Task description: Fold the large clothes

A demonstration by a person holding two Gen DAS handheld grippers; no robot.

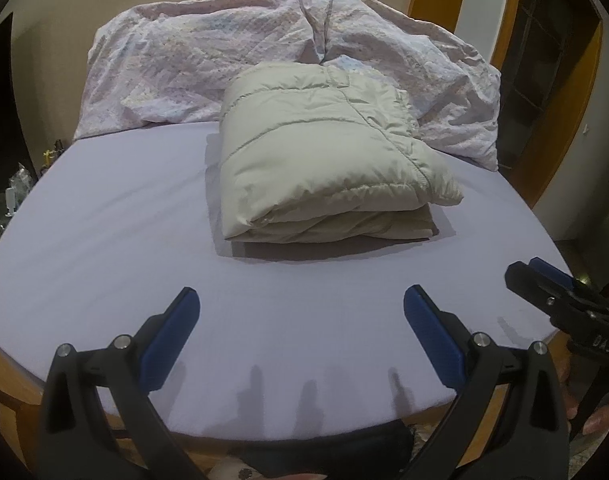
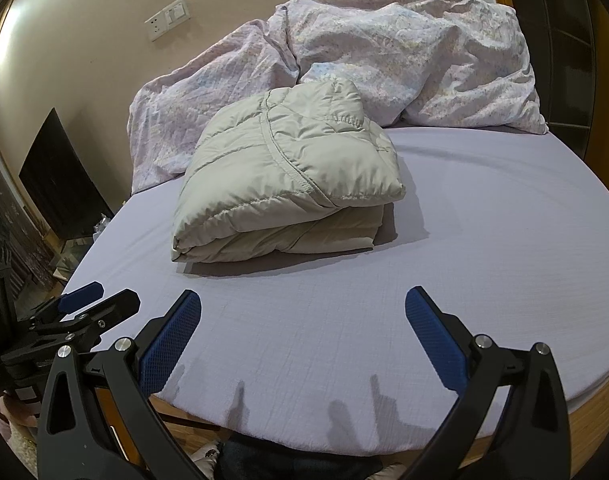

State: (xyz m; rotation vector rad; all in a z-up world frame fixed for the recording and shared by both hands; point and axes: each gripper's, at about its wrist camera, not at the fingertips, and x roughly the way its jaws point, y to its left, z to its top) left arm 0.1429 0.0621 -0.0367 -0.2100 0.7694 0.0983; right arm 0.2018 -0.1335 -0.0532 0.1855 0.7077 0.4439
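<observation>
So the puffy beige jacket (image 1: 324,152) is already sitting as a chunky folded bundle in the middle of the bed (image 1: 104,240), on the lavender sheet, with its far end nudging up against the crumpled floral duvet (image 1: 176,68) piled along the wall. Looks to me like the folding itself is basically done and what's left is tidying or just backing away.

Both tools are hovering over the near edge of the mattress, well apart from the bundle. The left hand-held gripper (image 1: 300,312) has its blue pads spread wide and nothing between them. Same story for the right hand-held gripper (image 2: 302,312), fingers wide apart and empty. Each one shows up at the side of the other's camera, so they're next to each other at the foot of the bed.

If I were finishing this off, I'd check the top layer first: on the right side the top flap overhangs the layers under it a bit, and the stack looks springy, the kind of padding that wants to pop back open. A gentle press down on top with both tools flat would probably settle it better than pinching an edge. If you do grab an edge to square it, take only the top layer near a corner and pull slow, otherwise the whole stack slides on that smooth sheet
</observation>
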